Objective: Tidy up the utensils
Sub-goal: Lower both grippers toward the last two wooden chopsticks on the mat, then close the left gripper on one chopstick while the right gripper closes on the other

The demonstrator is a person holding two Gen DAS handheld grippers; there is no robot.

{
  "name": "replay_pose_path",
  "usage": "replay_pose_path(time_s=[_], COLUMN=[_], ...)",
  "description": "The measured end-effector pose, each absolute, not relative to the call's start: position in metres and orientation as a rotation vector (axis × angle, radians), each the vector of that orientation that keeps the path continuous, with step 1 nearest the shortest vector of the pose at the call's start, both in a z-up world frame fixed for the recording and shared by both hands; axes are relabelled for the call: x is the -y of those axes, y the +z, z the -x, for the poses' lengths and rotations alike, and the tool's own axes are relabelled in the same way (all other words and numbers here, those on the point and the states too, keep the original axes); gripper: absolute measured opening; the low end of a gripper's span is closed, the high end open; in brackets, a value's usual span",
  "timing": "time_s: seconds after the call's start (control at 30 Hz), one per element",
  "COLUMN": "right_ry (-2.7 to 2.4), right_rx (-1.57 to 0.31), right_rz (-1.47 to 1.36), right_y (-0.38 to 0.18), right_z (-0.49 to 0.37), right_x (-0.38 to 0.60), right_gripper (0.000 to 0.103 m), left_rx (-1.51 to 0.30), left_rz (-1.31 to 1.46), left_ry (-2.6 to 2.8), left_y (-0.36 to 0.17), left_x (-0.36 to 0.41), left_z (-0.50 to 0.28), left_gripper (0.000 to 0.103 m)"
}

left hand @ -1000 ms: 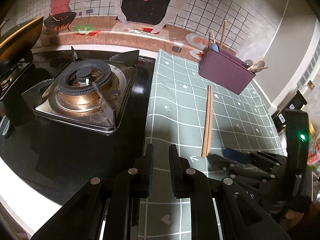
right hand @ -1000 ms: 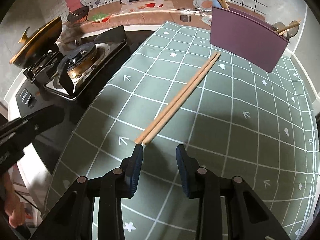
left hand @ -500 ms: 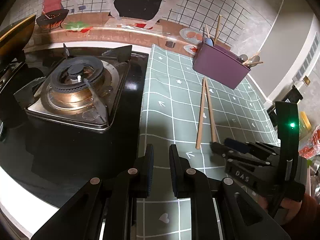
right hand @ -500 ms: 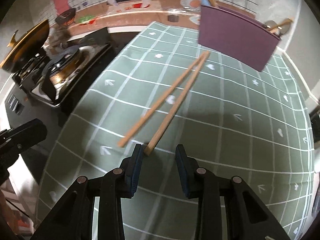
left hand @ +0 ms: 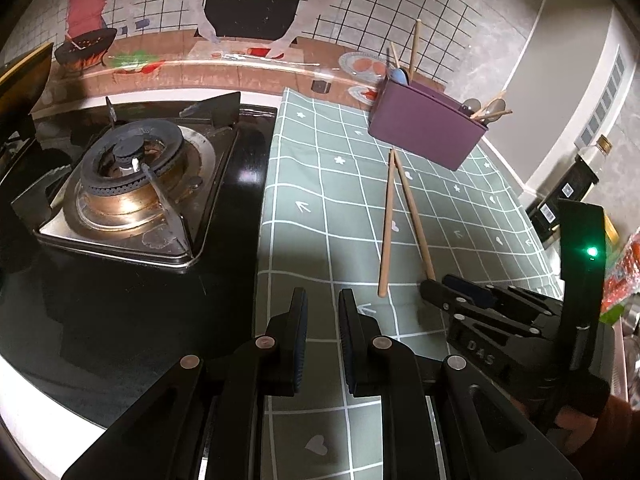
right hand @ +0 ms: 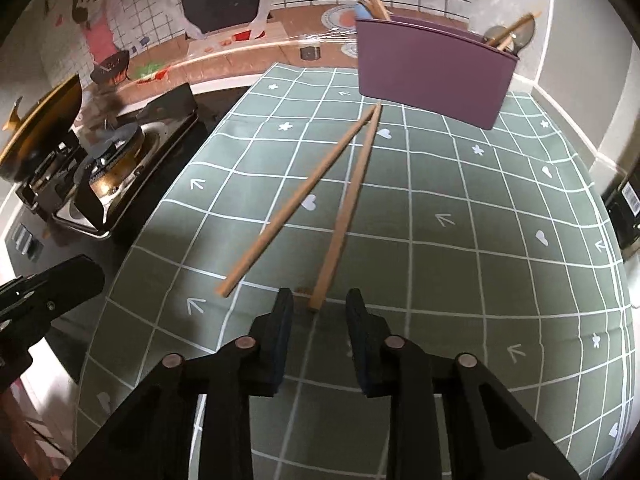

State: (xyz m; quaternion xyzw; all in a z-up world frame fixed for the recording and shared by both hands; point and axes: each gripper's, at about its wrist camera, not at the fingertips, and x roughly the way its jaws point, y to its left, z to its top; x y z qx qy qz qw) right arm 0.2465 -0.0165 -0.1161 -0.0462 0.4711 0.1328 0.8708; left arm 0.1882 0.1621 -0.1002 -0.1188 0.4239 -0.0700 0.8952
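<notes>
Two wooden chopsticks lie on the green grid mat, joined at their far tips near a purple utensil holder [right hand: 432, 68] and splayed apart toward me. The left chopstick [right hand: 296, 200] lies free. The near end of the right chopstick [right hand: 344, 216] sits between the open fingers of my right gripper [right hand: 318, 308], not clamped. In the left wrist view the same chopsticks [left hand: 412, 212] and holder [left hand: 424, 128] show, with the right gripper [left hand: 436, 286] at the chopstick end. My left gripper [left hand: 323, 308] is open a narrow gap and empty, low over the mat's left edge.
A gas stove burner [left hand: 132, 184] on a black glass hob lies left of the green mat [left hand: 328, 184]. The holder carries several spoons and chopsticks [right hand: 508, 32]. A pan [right hand: 44, 120] sits at far left. Dark boxes [left hand: 560, 196] stand at the right edge.
The chopsticks, first parallel, have splayed apart at their near ends. My right gripper has shifted right so the right chopstick's end sits between its fingers. The left gripper has barely moved.
</notes>
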Motion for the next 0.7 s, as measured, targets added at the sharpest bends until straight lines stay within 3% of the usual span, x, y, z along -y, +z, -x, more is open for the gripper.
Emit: replay_pose_path(time_s=[0.2, 0.7], right_ry=[0.254, 0.113], right_rx=[-0.969, -0.846], right_rz=[0.104, 0.013], right_y=[-0.119, -0.077], right_z=[-0.251, -0.235], right_x=[0.014, 0.102], right_gripper=[0.01, 0.006], left_rx=[-0.869, -0.912], left_rz=[0.232, 0.182], left_ry=[-0.15, -0.233], left_y=[-0.102, -0.124], left_x=[-0.158, -0.1], left_z=[-0.189, -0.209], left_gripper=[0.017, 0.024])
